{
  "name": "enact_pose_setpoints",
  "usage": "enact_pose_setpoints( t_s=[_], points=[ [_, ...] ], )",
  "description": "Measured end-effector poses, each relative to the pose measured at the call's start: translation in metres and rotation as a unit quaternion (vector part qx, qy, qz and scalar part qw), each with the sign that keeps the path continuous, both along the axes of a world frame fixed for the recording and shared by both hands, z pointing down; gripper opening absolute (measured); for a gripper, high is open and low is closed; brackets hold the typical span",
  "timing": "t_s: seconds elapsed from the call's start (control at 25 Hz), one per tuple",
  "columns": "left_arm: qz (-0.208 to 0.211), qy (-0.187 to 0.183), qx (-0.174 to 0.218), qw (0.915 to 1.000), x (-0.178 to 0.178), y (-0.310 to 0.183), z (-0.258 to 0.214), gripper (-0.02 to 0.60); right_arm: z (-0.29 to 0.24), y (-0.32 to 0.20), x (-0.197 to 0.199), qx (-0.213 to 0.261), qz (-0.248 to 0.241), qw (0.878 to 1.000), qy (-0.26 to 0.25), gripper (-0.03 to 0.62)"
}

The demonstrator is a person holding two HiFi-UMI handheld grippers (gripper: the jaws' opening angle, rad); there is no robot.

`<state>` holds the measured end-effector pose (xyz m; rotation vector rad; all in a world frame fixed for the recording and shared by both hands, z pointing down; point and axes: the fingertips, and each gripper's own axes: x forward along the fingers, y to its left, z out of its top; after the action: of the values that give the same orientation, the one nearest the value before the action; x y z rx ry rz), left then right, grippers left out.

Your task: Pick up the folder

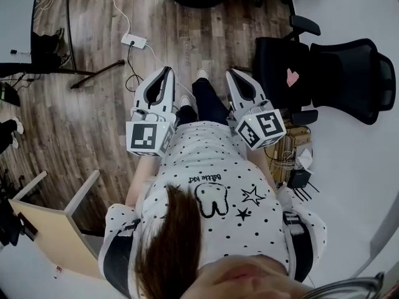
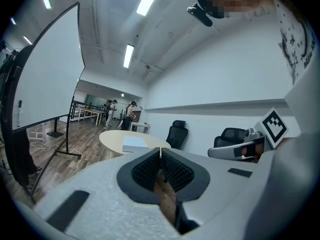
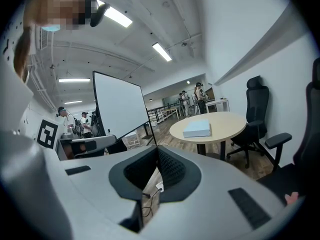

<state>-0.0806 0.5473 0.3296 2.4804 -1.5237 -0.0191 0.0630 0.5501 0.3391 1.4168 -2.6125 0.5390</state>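
Folder (image 3: 197,129) lies untouched on the round bench (image 3: 227,123) well ahead, with the left hand-held gripper (image 2: 160,153) and right hand-held gripper (image 3: 156,151) both clenched and empty, so reaching, grasping and lifting remain.

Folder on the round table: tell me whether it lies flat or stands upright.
Lying flat: the folder rests broad side down on the round table.
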Motion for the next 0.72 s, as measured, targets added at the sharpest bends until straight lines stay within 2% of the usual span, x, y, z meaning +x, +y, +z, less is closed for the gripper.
enact_pose_setpoints(
  t_s=[0.32, 0.72],
  points=[
    [-0.008, 0.0, -0.014, 0.9999, 0.013, -0.045, 0.004, 0.023, 0.007, -0.045, 0.016, -0.016, -0.004, 1.0, -0.003, 0.006],
    [-0.032, -0.005, -0.013, 0.9994, 0.039, -0.131, 0.004, 0.023, 0.009, -0.139, 0.055, -0.016, -0.011, 1.0, -0.008, 0.006]
  ],
)
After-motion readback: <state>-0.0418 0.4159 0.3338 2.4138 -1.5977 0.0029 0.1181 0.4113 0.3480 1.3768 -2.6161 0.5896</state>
